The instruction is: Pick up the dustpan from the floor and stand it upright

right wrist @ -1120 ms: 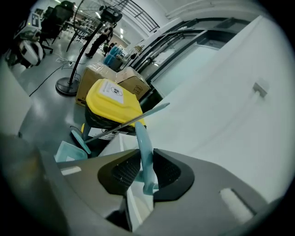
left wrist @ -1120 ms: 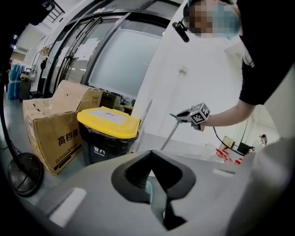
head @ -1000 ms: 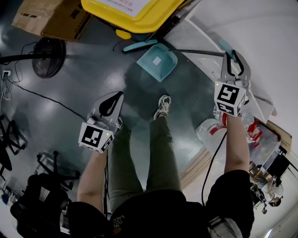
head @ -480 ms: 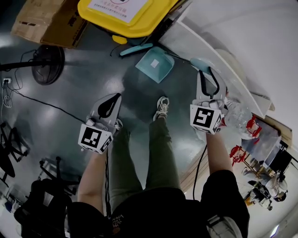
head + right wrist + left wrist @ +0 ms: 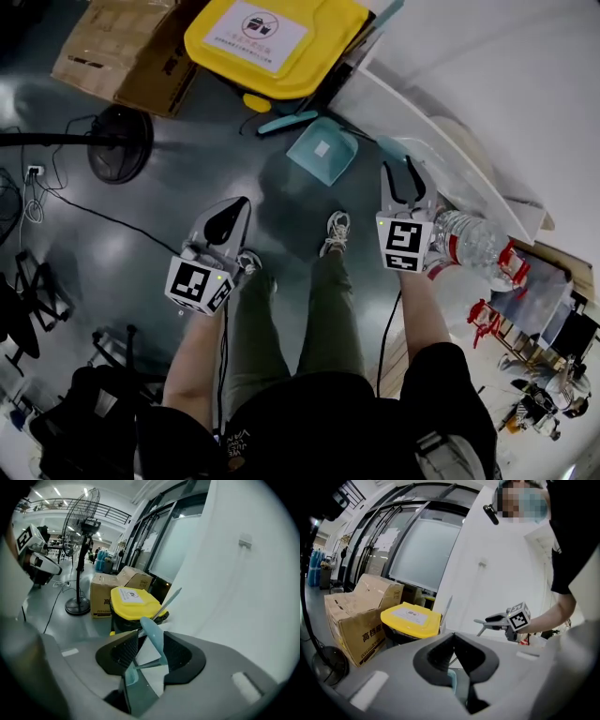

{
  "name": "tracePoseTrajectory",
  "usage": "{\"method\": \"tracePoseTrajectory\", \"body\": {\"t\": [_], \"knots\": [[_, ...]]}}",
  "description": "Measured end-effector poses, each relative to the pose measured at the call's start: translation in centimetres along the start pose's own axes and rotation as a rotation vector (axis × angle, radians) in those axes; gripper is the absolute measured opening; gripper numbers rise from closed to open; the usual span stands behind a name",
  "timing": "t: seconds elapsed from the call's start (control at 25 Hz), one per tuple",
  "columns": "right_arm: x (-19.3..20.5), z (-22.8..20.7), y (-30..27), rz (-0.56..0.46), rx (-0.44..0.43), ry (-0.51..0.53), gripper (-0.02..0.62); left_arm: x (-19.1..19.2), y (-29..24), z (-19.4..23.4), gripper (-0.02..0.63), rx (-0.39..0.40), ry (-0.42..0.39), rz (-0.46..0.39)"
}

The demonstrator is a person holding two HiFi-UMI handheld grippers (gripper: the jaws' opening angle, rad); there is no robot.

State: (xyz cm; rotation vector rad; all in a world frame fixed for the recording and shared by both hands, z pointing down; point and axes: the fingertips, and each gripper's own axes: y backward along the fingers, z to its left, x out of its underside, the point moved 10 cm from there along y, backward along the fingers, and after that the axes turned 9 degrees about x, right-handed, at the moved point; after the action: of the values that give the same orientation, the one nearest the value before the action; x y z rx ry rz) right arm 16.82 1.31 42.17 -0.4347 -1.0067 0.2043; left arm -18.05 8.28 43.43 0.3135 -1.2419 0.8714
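Observation:
The teal dustpan (image 5: 322, 150) rests with its pan on the dark floor by the wall. Its thin rod rises to a teal grip (image 5: 389, 146), also seen in the right gripper view (image 5: 152, 632). My right gripper (image 5: 400, 169) (image 5: 151, 641) has that grip between its jaws. The jaws have just been opening and the pads no longer press on it. My left gripper (image 5: 240, 202) (image 5: 453, 637) hangs shut and empty to the left of my legs, well away from the dustpan.
A bin with a yellow lid (image 5: 272, 37) and cardboard boxes (image 5: 122, 52) stand behind the dustpan. A second teal handle (image 5: 286, 122) lies by the bin. A fan base (image 5: 120, 142) and cables are left. A water bottle (image 5: 469, 239) and my shoe (image 5: 335, 232) are nearby.
My right gripper has swung left toward the pan, bringing the teal grip with it, so the rod now stands much steeper. Its jaws have spread apart. My left gripper has barely moved.

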Motion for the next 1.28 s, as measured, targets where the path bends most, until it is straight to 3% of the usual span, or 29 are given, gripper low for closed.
{"method": "tracePoseTrajectory", "body": {"t": [0.28, 0.56, 0.76, 0.84, 0.96, 1.28], "knots": [[-2.8, -0.7, 4.0, 0.002, 0.042, -0.222, 0.144, -3.9, 2.7, -1.6, 0.054, -0.006, -0.021, -0.029], [-5.9, -0.6, 9.9, -0.010, -0.008, -0.421, 0.144, -7.4, 5.0, -3.1, 0.054, -0.036, -0.015, -0.035], [-9.1, -0.1, 13.3, -0.077, -0.074, -0.441, 0.138, -10.2, 7.0, -4.1, 0.054, -0.026, -0.021, -0.072], [-10.4, 0.0, 14.6, -0.106, -0.076, -0.453, 0.046, -11.1, 8.0, -4.5, 0.054, -0.021, -0.033, -0.082], [-12.3, 0.0, 16.5, -0.151, -0.069, -0.501, 0.006, -12.3, 9.8, -5.1, 0.054, -0.010, -0.050, -0.095], [-16.0, 1.7, 20.4, -0.219, -0.136, -0.556, 0.003, -15.1, 13.7, -7.0, 0.054, 0.035, -0.104, -0.154]]}}
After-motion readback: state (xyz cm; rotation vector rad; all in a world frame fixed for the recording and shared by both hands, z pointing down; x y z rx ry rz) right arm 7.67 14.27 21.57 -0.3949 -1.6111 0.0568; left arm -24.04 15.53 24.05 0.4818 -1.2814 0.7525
